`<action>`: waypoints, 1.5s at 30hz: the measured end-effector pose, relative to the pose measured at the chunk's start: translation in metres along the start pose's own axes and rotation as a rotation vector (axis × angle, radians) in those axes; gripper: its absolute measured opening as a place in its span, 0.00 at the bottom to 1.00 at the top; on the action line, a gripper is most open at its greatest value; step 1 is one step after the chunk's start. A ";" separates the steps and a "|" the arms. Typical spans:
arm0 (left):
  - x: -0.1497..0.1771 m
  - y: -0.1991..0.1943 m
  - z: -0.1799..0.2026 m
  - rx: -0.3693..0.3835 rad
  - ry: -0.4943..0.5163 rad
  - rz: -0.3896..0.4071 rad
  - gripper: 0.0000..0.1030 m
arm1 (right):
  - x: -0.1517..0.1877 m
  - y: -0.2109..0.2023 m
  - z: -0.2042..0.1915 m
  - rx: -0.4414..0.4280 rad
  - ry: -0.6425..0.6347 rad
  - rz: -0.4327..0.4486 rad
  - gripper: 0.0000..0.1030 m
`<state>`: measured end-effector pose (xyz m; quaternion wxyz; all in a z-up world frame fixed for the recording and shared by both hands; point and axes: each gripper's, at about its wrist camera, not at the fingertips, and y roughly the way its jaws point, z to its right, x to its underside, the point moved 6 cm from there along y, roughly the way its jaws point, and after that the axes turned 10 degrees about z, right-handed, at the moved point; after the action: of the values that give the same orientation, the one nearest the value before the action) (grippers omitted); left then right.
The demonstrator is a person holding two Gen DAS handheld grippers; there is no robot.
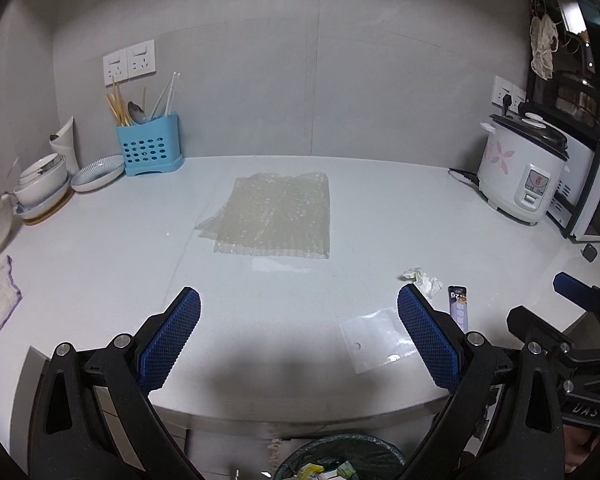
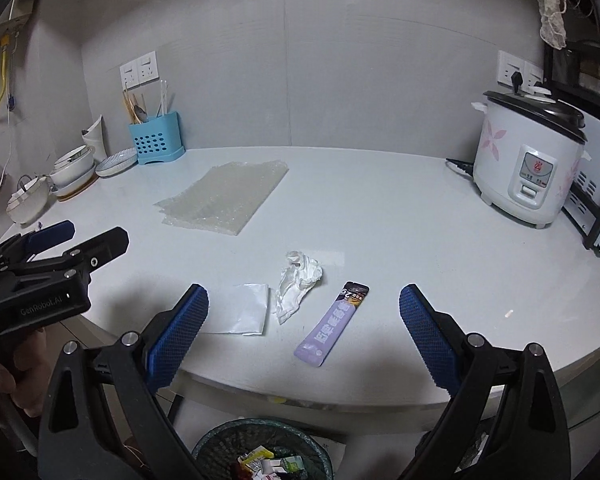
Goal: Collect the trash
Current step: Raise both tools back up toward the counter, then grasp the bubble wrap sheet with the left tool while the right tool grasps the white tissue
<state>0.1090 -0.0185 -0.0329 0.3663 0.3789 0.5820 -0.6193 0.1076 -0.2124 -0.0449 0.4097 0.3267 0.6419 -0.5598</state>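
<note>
Meanwhile, both grippers, left (image 1: 299, 306) and right (image 2: 304, 304), are hovering with jaws released over the white surface (image 2: 400, 220), the left one's body reading "GenRobot.AI". A purple sachet (image 2: 332, 324) marked "2g" is lying beside crumpled tissue (image 2: 298, 284), a clear bag (image 2: 240, 314) and bubble wrap (image 2: 224, 198); the bin (image 2: 262, 450) is sitting below the edge.

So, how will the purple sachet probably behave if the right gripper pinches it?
The purple sachet lies flat and thin on the counter, so it is probably light and hard to get under. Its glossy film looks slippery; it may slide toward the edge. It likely bends rather than staying stiff.
</note>
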 end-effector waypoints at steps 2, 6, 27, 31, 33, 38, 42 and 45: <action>-0.003 0.015 -0.001 0.000 0.002 -0.014 0.94 | 0.002 0.015 0.000 -0.002 0.000 -0.025 0.90; -0.006 0.051 -0.001 -0.003 0.012 -0.049 0.94 | 0.002 0.042 0.002 -0.005 0.012 -0.063 0.90; 0.002 0.225 0.004 -0.040 0.027 -0.276 0.93 | 0.021 0.156 0.002 -0.038 0.054 -0.334 0.67; 0.006 0.242 0.003 -0.061 0.015 -0.309 0.93 | 0.023 0.162 0.001 -0.037 0.063 -0.347 0.63; 0.009 0.247 0.004 -0.071 0.022 -0.326 0.93 | 0.025 0.165 -0.001 -0.050 0.061 -0.360 0.56; 0.010 0.247 0.002 -0.119 0.026 -0.322 0.82 | 0.028 0.165 0.000 -0.050 0.071 -0.365 0.46; 0.006 0.241 -0.006 -0.178 0.019 -0.331 0.45 | 0.029 0.163 0.002 -0.029 0.053 -0.369 0.29; 0.006 0.239 -0.010 -0.221 0.054 -0.339 0.17 | 0.030 0.163 0.001 -0.023 0.042 -0.371 0.15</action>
<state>0.3205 -0.0214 -0.1443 0.2806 0.2494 0.7115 -0.5939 0.2375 -0.1888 -0.1454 0.2898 0.2097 0.7060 -0.6112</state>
